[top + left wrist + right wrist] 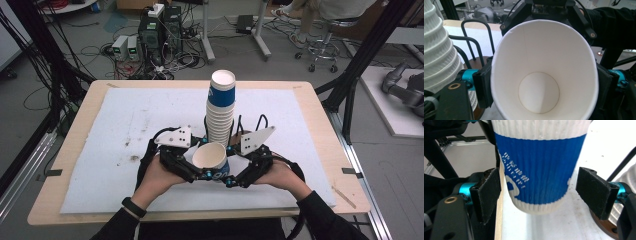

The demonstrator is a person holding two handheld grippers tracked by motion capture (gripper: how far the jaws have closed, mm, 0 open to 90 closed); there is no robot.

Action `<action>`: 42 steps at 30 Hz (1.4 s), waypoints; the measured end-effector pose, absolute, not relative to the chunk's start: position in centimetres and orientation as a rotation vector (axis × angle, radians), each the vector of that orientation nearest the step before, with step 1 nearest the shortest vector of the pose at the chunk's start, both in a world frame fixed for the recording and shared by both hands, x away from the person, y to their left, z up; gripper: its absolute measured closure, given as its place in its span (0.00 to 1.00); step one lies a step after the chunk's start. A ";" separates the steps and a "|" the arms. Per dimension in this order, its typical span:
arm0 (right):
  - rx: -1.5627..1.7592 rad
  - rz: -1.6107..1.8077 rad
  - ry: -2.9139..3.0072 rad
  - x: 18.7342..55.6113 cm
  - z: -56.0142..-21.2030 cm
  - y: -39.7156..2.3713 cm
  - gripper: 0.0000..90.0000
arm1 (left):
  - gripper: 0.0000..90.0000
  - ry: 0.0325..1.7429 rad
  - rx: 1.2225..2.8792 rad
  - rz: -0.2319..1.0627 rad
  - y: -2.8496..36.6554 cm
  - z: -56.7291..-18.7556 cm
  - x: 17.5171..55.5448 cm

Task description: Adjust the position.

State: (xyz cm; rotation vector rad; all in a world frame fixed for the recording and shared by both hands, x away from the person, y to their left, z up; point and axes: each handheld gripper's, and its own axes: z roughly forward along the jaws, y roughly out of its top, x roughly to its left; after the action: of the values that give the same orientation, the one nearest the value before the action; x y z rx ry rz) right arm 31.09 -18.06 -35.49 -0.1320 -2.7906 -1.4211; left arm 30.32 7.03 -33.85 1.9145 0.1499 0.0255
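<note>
Where fingers (482,86) clamp, cup (541,72) wall hides.

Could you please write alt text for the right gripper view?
A blue-and-white ribbed paper cup hangs between the two black pads of the right hand-held gripper, with a visible gap at the right pad. Below lies the white table mat; a brown round base peeks in at lower right.

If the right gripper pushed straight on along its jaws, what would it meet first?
Most likely the blue-and-white paper cup, already between the right gripper's open pads. Beyond it probably stands the left gripper; depth there is unclear.
</note>
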 end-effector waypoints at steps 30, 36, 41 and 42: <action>-0.171 -1.743 -2.548 30.6 -35.9 -17.8 0.33 | 0.21 0.207 1.615 -0.010 7.1 -33.7 29.6; -0.167 -1.750 -2.542 30.6 -36.1 -17.8 0.33 | 0.21 0.211 1.617 -0.017 7.1 -33.7 29.7; -0.173 -1.750 -2.543 30.6 -36.2 -17.8 0.33 | 0.22 0.205 1.625 -0.011 7.1 -33.8 29.7; -0.173 -1.745 -2.546 30.6 -36.2 -17.8 0.33 | 0.23 0.200 1.628 -0.008 7.1 -33.9 29.7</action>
State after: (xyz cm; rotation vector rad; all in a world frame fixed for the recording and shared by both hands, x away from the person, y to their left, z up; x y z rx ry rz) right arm 30.60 -17.78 -36.21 -0.1726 -2.5458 -1.7450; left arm 29.72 7.05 -33.86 1.6279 0.2004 -0.0083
